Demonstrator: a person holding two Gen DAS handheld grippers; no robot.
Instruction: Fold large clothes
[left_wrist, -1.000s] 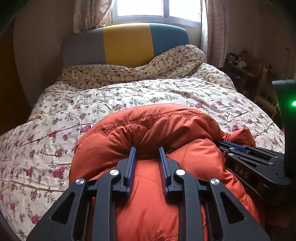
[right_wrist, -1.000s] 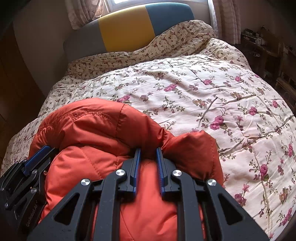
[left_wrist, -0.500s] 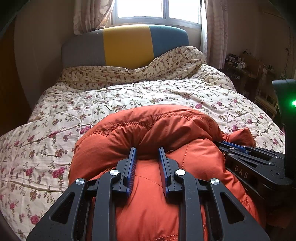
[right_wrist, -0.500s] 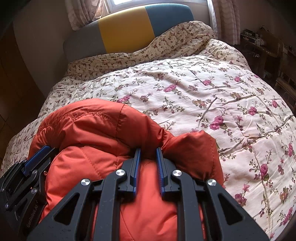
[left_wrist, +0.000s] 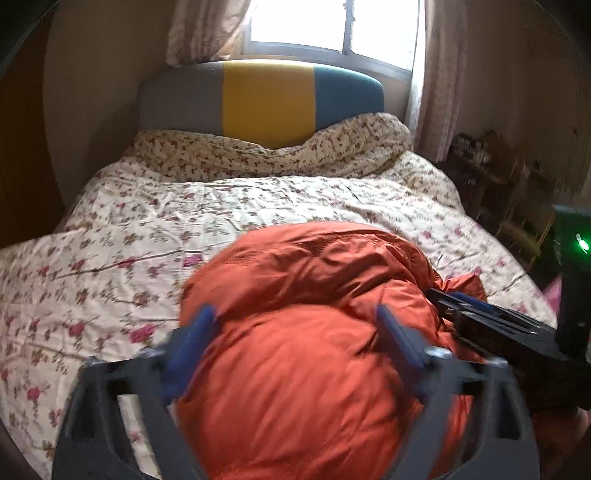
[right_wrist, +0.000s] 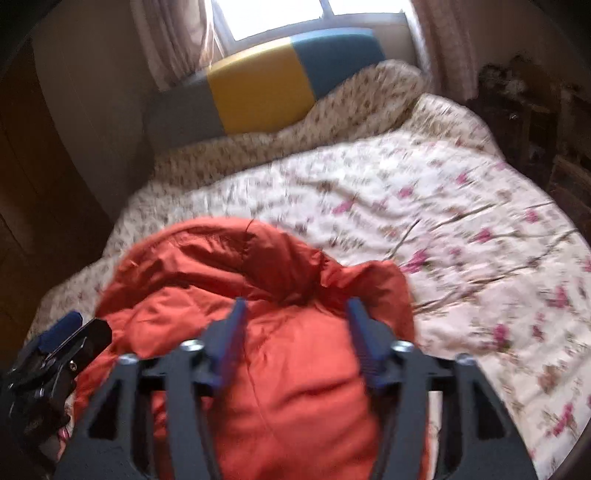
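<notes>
**Item: orange padded jacket, folded bundle, on bed**

Location: orange jacket (left_wrist: 303, 332) lies bunched at the near end of the floral quilt (left_wrist: 258, 206), its upper edge turned over toward the headboard (left_wrist: 266, 96).

Left tongs (left_wrist: 295, 332): jaws opening, spread wide to either side of the bundle, pads off the fabric.

Right tongs (right_wrist: 295, 325): jaws opening, jacket between them, nothing gripped.

Risk: puffy filling may spring the released fold back open. A pad lifting away could snag the slick shell and drag the bundle askew.
</notes>
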